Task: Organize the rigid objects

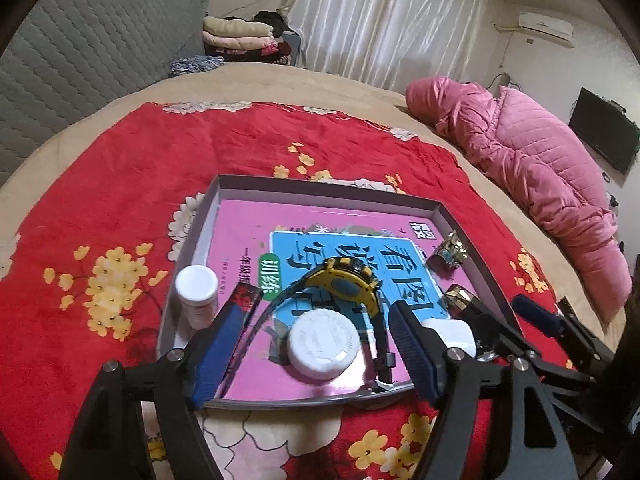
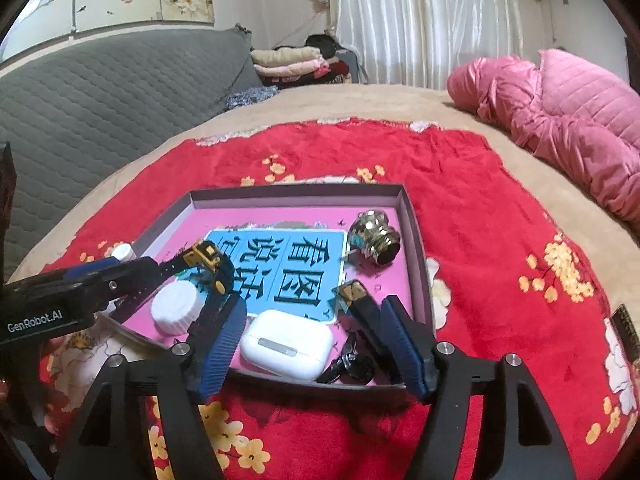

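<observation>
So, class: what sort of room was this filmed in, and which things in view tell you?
Most likely a bedroom at home: the tray sits on a bed with a red floral blanket, folded clothes are stacked by the curtain, and a pink padded jacket lies nearby.

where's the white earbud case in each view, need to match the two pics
Left wrist view: the white earbud case sits low and right of centre, mostly hidden behind the left gripper's right finger.
Right wrist view: it lies in full view at lower centre, between the open right gripper's fingers, near the tray's front edge.
Shared landmark: the yellow watch, left of the case in both.
</observation>
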